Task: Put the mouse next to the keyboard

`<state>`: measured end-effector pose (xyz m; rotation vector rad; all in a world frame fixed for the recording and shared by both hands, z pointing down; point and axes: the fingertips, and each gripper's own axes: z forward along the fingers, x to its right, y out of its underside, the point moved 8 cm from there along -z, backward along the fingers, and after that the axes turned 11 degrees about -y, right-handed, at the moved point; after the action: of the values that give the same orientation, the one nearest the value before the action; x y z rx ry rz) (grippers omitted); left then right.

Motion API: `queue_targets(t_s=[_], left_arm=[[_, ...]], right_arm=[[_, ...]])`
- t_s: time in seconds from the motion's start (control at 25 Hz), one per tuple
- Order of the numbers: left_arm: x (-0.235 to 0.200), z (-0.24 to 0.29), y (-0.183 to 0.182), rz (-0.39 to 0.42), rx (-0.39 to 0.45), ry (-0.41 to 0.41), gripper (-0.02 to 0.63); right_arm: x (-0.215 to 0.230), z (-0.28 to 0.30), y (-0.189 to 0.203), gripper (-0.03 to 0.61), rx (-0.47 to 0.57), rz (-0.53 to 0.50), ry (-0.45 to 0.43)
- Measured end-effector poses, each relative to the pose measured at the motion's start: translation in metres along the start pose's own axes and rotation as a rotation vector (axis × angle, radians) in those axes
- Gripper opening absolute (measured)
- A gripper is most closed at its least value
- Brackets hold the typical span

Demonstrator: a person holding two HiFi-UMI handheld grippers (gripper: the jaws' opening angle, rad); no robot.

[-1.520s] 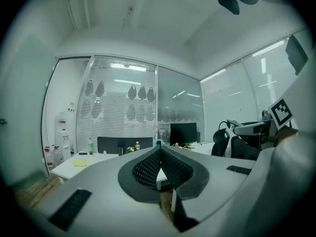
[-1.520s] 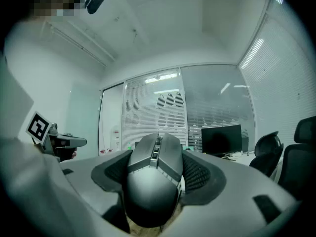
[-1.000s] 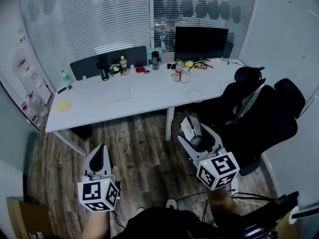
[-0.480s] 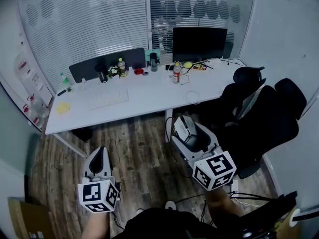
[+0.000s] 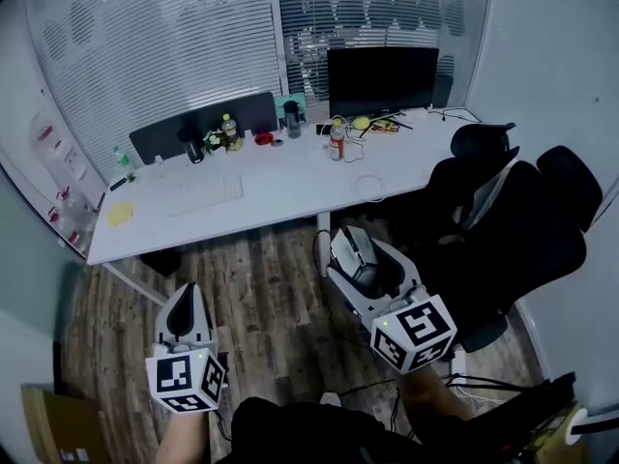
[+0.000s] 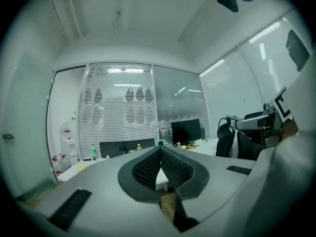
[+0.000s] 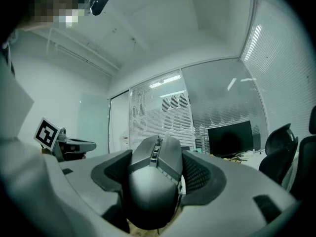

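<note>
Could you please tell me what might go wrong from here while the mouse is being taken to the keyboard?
1. The right gripper clamps the rounded dark grey computer mouse only by its sides, above the wooden floor; a slip could drop it there.
2. The black office chair stands close on its right; a swing might bump it.
3. Small drink bottles stand behind the flat white keyboard on the white desk; overreaching could topple one.

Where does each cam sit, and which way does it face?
Head view: on the head, steeply down at desk and floor; shows left gripper, right gripper holding mouse.
Left gripper view: level along its shut jaws toward desk; right gripper at right edge.
Right gripper view: along jaws clamping mouse; left gripper at left.
All share the monitor.
</note>
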<state>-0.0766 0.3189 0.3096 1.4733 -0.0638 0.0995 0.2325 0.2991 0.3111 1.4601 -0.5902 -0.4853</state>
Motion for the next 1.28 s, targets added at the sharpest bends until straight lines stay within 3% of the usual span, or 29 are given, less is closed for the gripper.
queue_targets(t_s=[0.16, 0.48, 0.64, 0.88, 1.08, 1.28], left_arm=[[0.012, 0.004, -0.001, 0.023, 0.015, 0.001, 0.029], [-0.014, 0.053, 0.008, 0.004, 0.011, 0.043, 0.029], [-0.052, 0.092, 0.011, -0.031, 0.056, 0.019, 0.029], [-0.098, 0.156, 0.009, -0.108, 0.021, 0.064, 0.029], [-0.115, 0.192, -0.001, -0.062, 0.045, 0.117, 0.029], [-0.132, 0.224, -0.001, -0.093, 0.066, 0.144, 0.029]], right_arm=[[0.013, 0.004, 0.005, 0.308, -0.030, -0.014, 0.030], [0.016, 0.044, 0.000, 0.308, -0.024, -0.031, 0.046], [0.022, 0.077, -0.005, 0.309, 0.001, 0.009, 0.102], [0.032, 0.131, -0.014, 0.308, 0.001, -0.019, 0.201], [0.035, 0.168, -0.018, 0.308, -0.008, -0.011, 0.242], [0.033, 0.199, -0.021, 0.308, -0.004, -0.002, 0.252]])
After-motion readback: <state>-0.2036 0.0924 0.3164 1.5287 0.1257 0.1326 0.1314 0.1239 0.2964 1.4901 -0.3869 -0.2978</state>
